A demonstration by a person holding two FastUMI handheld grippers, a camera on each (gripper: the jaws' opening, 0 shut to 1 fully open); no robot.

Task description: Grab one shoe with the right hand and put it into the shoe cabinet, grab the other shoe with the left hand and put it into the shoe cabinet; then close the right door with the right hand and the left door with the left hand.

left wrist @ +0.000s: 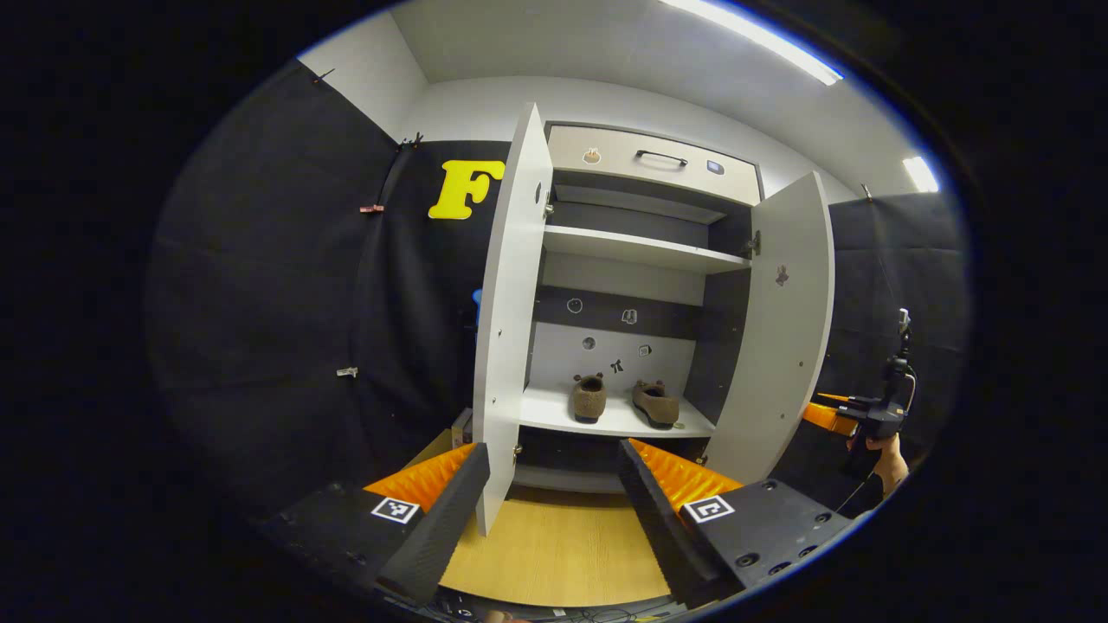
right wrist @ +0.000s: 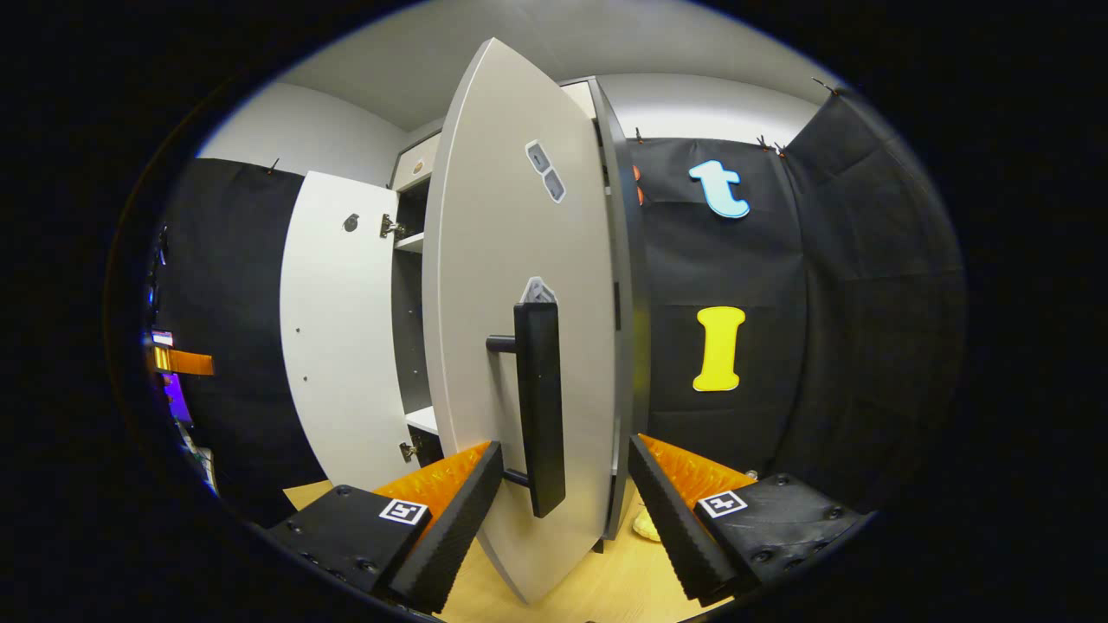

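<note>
The shoe cabinet (left wrist: 645, 164) stands with both doors swung out. Two brown shoes rest on its lower shelf (left wrist: 545, 415), one (left wrist: 589, 398) on the left and one (left wrist: 655, 403) on the right. My left gripper (left wrist: 552, 450) is open and holds nothing; the bottom edge of the left door (left wrist: 511, 329) hangs just inside its left finger. In the right gripper view, my right gripper (right wrist: 564, 446) is open, its fingers either side of the black handle (right wrist: 538, 407) on the right door (right wrist: 519, 303) without pressing it. A hand holds the right gripper (left wrist: 822, 408) outside the right door (left wrist: 783, 329).
A drawer with a dark handle (left wrist: 661, 157) tops the cabinet, above an upper shelf (left wrist: 640, 249). Light wooden floor (left wrist: 554, 554) runs in front. A pale object (right wrist: 645, 523) lies on the floor by the cabinet's right side. The left door (right wrist: 338, 329) stands open farther off.
</note>
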